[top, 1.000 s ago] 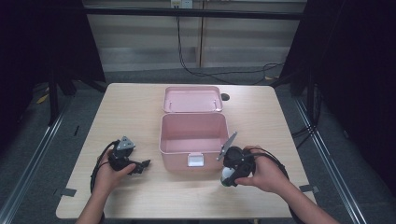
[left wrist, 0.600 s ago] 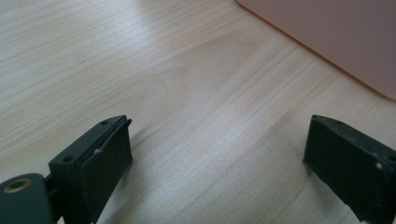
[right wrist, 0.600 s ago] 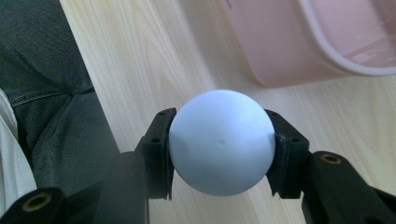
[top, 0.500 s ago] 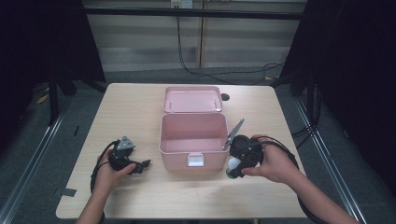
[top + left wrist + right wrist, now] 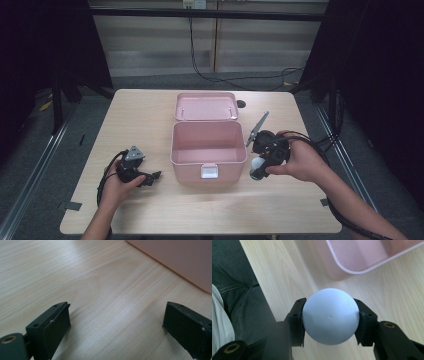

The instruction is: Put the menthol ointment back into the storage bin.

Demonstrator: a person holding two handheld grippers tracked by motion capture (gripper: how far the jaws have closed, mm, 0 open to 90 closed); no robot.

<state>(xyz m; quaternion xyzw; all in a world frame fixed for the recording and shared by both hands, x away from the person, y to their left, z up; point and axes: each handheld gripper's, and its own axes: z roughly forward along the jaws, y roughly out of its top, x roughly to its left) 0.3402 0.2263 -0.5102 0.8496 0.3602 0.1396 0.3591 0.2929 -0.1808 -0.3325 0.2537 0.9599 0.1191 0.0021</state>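
A pale blue ball (image 5: 330,315) sits clamped between the two black pads of my right gripper (image 5: 330,320), which is shut on it and points down over the table. From above, the ball (image 5: 256,165) shows white under the right gripper (image 5: 260,162), just right of the open pink box (image 5: 209,146). A corner of that pink box (image 5: 352,257) lies beyond the ball. My left gripper (image 5: 150,177) rests on the table left of the box, jaws wide open with only bare wood between them (image 5: 117,322). The box wall (image 5: 180,260) is at the upper right there.
The box's lid (image 5: 206,106) lies flat behind it, hinged open. A small dark round spot (image 5: 241,104) marks the table near the lid's right corner. The table's near edge (image 5: 259,287) and a person's dark trousers (image 5: 239,297) are close below the right gripper. Cables trail from both grippers.
My right gripper has risen with the ball and shifted a little right and away from the near edge, beside the box's right wall. The left gripper has stayed put.
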